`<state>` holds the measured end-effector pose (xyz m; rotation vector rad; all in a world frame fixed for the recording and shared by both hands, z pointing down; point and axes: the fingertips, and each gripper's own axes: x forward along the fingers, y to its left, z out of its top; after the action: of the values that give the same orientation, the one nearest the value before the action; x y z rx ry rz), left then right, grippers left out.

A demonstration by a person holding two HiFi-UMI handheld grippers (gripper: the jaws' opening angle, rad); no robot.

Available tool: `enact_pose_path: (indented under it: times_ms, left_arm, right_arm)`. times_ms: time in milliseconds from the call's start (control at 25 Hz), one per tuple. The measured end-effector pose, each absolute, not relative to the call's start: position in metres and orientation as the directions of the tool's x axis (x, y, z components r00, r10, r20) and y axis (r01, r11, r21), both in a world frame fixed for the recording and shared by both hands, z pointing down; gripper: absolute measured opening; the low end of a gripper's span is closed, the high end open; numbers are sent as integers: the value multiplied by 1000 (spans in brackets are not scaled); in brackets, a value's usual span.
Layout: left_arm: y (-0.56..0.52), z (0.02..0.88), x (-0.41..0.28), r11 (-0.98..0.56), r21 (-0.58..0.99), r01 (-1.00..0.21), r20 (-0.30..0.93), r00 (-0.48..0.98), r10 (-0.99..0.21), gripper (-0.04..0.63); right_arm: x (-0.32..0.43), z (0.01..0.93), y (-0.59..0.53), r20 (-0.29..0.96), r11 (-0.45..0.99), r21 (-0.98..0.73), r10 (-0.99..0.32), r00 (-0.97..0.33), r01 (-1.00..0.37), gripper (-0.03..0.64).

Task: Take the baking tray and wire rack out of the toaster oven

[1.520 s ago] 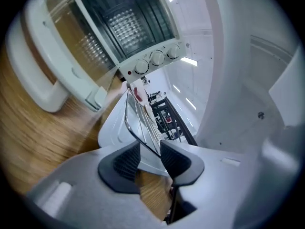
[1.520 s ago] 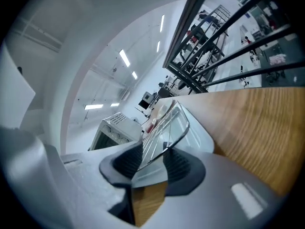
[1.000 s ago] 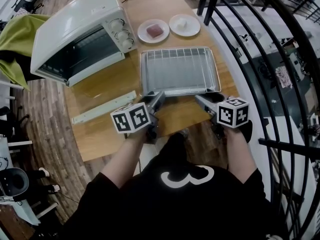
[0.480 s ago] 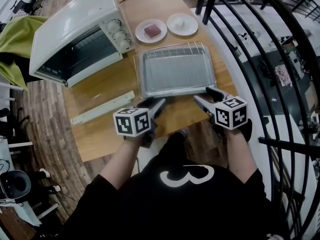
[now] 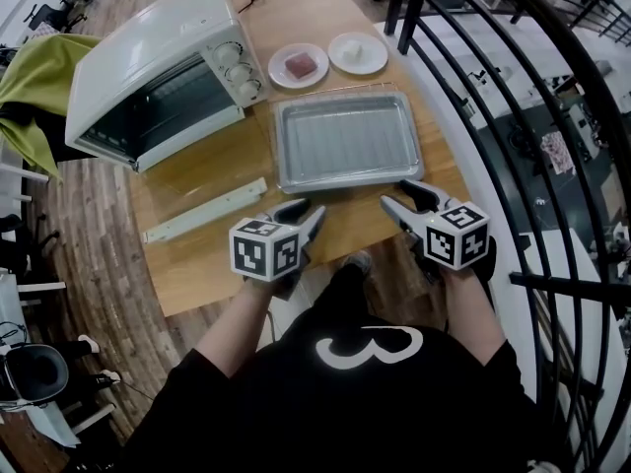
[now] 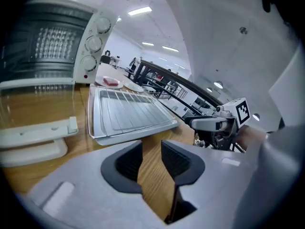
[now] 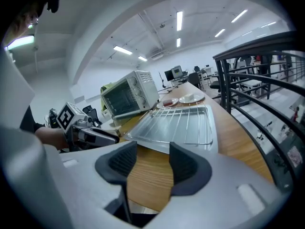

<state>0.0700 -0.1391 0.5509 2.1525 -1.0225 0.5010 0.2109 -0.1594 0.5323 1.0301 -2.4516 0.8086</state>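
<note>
The baking tray (image 5: 345, 142) lies flat on the wooden table in front of the toaster oven (image 5: 158, 62), with the wire rack (image 5: 347, 126) resting in it. The tray (image 6: 128, 117) and rack (image 7: 188, 120) also show ahead of each gripper's jaws. My left gripper (image 5: 301, 211) hovers just short of the tray's near left corner, open and empty (image 6: 151, 149). By the near right corner my right gripper (image 5: 404, 197) stands open and empty too (image 7: 152, 151). Both pairs of jaws have just been closing somewhat, with nothing between them.
The oven's glass door (image 5: 192, 161) hangs open over the table, its white handle (image 5: 204, 211) near my left gripper. Two small plates (image 5: 300, 64) (image 5: 358, 52) stand behind the tray. A black railing (image 5: 513, 116) runs along the table's right side. A green cloth (image 5: 30, 82) lies left.
Both grippers have drawn back from the tray's near edge, where their tips were a second ago. The tray and rack now lie alone on the table. The left gripper has rolled.
</note>
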Motion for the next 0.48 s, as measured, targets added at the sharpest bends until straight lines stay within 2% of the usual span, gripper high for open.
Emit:
enact_pose_path:
  times_ms: [160,320,480]
  left_arm:
    - [-124,506,79,-534,373,-759,514,648,-563,64]
    - [-102,452,82,-586,361,-726,413,688,-597,23]
    - [-73,399,81,-621,360,-696,309,717,-625,11]
  right_arm:
    - [198,488,-138,420,625,-352,-559,-714,-697,124]
    - [182,441,-109,317,662,-384,-560,-765,-644,22]
    - [167,401,-76,271,730,-330,-534,-801,-598,3]
